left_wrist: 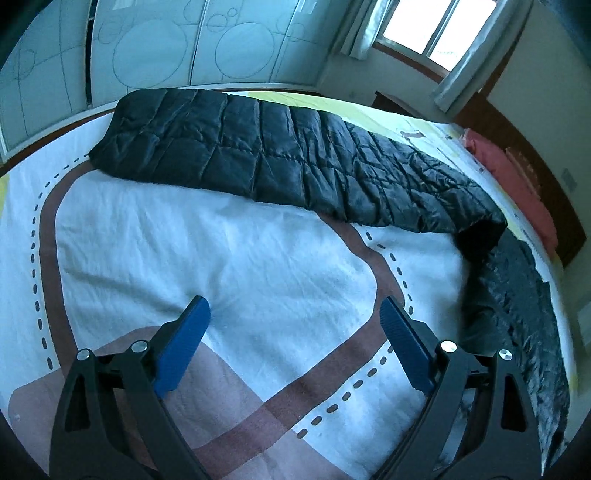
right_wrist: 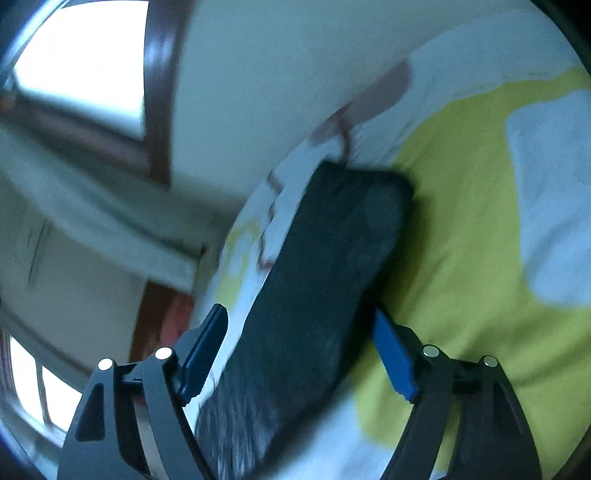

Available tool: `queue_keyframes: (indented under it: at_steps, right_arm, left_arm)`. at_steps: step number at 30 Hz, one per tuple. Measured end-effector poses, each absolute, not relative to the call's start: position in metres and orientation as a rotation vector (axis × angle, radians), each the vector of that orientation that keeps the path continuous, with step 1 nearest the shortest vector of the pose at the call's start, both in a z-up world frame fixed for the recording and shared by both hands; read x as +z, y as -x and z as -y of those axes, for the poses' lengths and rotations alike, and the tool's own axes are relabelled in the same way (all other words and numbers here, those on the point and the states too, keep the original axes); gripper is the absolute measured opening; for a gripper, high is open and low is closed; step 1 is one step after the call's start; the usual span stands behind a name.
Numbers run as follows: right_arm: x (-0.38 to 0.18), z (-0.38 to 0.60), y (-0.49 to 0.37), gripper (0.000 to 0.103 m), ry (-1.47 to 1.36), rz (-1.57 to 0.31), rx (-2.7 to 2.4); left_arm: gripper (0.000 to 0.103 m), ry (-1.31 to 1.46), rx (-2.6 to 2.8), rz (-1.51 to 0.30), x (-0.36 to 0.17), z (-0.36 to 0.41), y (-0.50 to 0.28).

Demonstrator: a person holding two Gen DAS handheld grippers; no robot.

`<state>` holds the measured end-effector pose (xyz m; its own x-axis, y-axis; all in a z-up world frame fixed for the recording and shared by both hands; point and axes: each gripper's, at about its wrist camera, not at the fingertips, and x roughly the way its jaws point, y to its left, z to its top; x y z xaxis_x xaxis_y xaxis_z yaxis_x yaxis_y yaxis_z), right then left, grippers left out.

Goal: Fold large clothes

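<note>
Bed [left_wrist: 155, 236], patterned sheet; black quilted jacket [left_wrist: 280, 155] lying flat across it.

A home bedroom: a made bed [left_wrist: 184, 240], wardrobe doors [left_wrist: 155, 55] and curtained window [left_wrist: 436, 29].

Glossy quilted jacket [left_wrist: 295, 158] (matt cotton sheet [left_wrist: 221, 258]).

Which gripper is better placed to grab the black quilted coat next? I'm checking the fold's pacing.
Right, probably. The right gripper is open with the black quilted coat already running between its fingers. The left gripper is open over bare bedsheet, apart from the coat.
</note>
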<state>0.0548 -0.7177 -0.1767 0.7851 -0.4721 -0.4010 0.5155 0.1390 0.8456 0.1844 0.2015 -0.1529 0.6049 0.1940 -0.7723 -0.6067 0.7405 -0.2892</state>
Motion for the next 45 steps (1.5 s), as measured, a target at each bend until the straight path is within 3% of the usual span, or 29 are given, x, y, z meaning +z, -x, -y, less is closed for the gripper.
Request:
queue_keyframes:
  at_steps: [3,4,5,7,15,24,36,45]
  right_arm:
    - [-0.174,0.726,-0.059,0.067,-1.221,-0.062,-0.714]
    - [-0.173,0.728,-0.062,0.052,-1.200,-0.093,-0.720]
    - [-0.174,0.729,-0.063,0.030,-1.192,-0.113,-0.721]
    - [-0.182,0.734,-0.063,0.012,-1.207,-0.157,-0.715]
    - [-0.122,0.674,-0.078,0.010,-0.971,-0.181,-0.604]
    - [-0.045,0.507,-0.179,0.010,-0.660,-0.285,-0.321]
    - [-0.065,0.293,-0.305,0.010,-0.469,-0.525,-0.042]
    - [-0.095,0.179,-0.349,0.010,-0.372,-0.653,0.113]
  left_arm:
    - [0.097,0.564,0.491,-0.797,-0.154,-0.200,-0.185]
    - [0.097,0.559,0.492,-0.798,-0.155,-0.199,-0.186]
    - [0.097,0.553,0.494,-0.800,-0.155,-0.198,-0.186]
    - [0.098,0.543,0.496,-0.804,-0.156,-0.197,-0.188]
    - [0.100,0.504,0.509,-0.830,-0.158,-0.191,-0.195]
    - [0.101,0.482,0.520,-0.840,-0.160,-0.188,-0.196]
    - [0.101,0.458,0.530,-0.849,-0.162,-0.186,-0.199]
    - [0.101,0.459,0.529,-0.842,-0.163,-0.187,-0.199]
